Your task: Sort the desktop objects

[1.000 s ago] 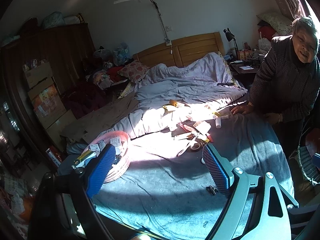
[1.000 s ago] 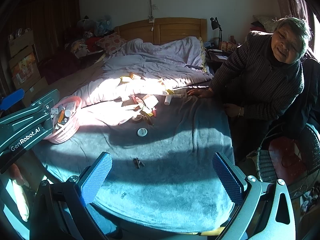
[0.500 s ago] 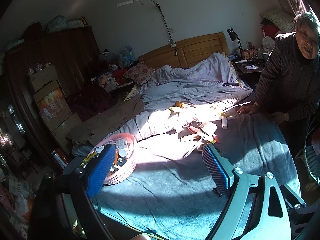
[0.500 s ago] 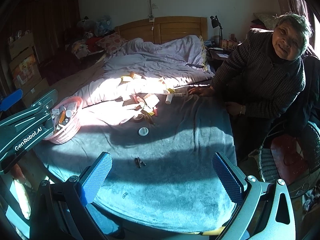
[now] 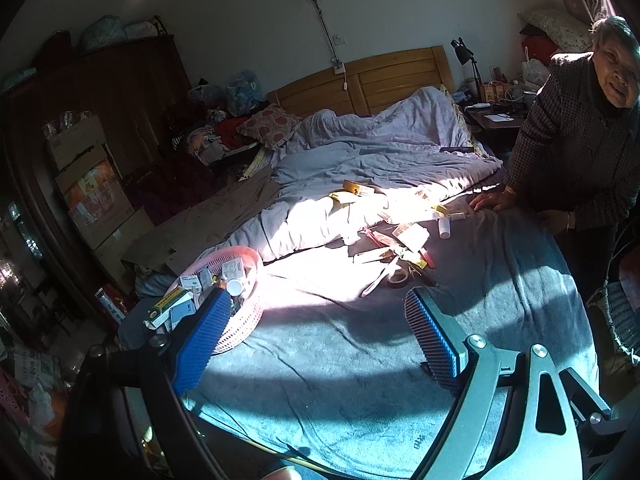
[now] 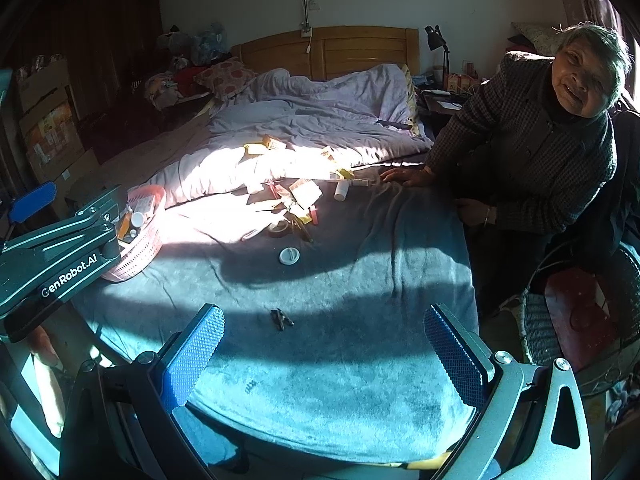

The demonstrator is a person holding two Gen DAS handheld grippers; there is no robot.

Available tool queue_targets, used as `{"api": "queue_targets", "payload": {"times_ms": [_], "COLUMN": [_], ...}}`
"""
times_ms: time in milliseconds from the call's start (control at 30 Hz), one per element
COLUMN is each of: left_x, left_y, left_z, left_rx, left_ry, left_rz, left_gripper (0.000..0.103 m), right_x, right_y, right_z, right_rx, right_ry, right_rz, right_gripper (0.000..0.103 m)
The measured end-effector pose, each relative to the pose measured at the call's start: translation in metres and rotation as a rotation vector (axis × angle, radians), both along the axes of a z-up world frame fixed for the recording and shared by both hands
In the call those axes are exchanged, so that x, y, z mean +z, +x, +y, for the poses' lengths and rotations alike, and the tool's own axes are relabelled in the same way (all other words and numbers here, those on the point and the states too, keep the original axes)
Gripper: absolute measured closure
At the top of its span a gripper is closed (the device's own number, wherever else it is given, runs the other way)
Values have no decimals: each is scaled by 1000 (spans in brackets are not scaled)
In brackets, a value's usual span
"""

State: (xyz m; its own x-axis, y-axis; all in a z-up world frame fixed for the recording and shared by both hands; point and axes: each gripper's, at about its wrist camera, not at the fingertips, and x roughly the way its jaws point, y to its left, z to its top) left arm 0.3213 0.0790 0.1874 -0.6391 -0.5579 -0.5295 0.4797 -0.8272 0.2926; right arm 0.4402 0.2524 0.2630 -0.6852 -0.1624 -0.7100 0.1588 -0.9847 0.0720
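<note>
Boxes (image 5: 408, 236) lie scattered beyond the pink basket (image 5: 240, 320) on the bed (image 6: 340, 360), both the left hand-held gripper (image 5: 316, 336) and the right hand-held gripper (image 6: 324, 348) gaping empty

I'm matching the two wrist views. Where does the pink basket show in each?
Left wrist: pink basket lower left, partly behind the left finger.
Right wrist: basket at the left edge, partly behind the other gripper's body.
Shared landmark: tape roll, right of the basket.
</note>
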Motion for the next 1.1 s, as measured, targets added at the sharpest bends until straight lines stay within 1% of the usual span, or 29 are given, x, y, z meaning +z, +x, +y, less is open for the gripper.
{"api": "queue_targets", "payload": {"times_ms": [167,233,267,300,333,367,400,433,467,500,533,567,600,667,700,733,767,833,900,967,1000,1033,1067,1100], "left_x": [-8,-14,-18,-22,-26,-31,-36,-41,-47,-54,-62,-70,-79,-101,-114,-127,-139,-169,-201,-233,-245,-255,-261,-263], "left_y": [-8,-13,-16,-20,-24,-28,-32,-37,-43,-50,-57,-64,-73,-95,-108,-119,-129,-151,-172,-192,-200,-207,-213,-219], "left_z": [-5,-16,-25,-35,-46,-61,-77,-92,-109,-125,-140,-151,-159,-165,-164,-162,-158,-148,-135,-109,-89,-64,-36,-8], "left_rx": [1,-4,0,5,9,9,13,18,19,21,21,22,23,-26,-30,-31,-47,-96,-109,-176,-225,-290,-350,-421], "left_ry": [5,52,70,85,106,143,186,221,263,314,363,395,403,425,402,367,347,345,294,294,285,259,231,224], "left_rz": [-18,-38,-46,-56,-68,-80,-90,-101,-115,-134,-154,-166,-177,-232,-274,-304,-325,-382,-415,-463,-473,-481,-477,-463], "left_gripper": [15,15,15,15,15,15,15,15,15,15,15,15,15,15,15,15,15,15,15,15,15,15,15,15], "right_x": [-2,0,5,13,21,27,27,20,8,-1,-12,-23,-32,-49,-56,-64,-70,-84,-101,-121,-129,-136,-142,-149], "right_y": [-2,3,11,20,32,48,61,70,77,72,64,58,55,50,46,42,37,23,-1,-28,-40,-54,-64,-72], "right_z": [0,1,0,2,4,7,11,16,20,21,21,21,22,21,20,18,19,26,38,55,63,70,77,85], "right_rx": [-1,1,-3,-14,-28,-39,-40,-27,6,27,27,24,26,45,57,74,90,96,86,46,32,8,-21,-43], "right_ry": [4,15,20,25,30,38,52,64,69,100,140,150,137,126,136,141,132,107,64,23,-8,-23,-25,-33], "right_rz": [10,52,101,172,273,398,505,577,626,602,531,472,442,388,365,340,314,257,179,104,81,67,63,68], "right_gripper": [0,0,0,0,0,0,0,0,0,0,0,0,0,0,0,0,0,0,0,0,0,0,0,0]}}
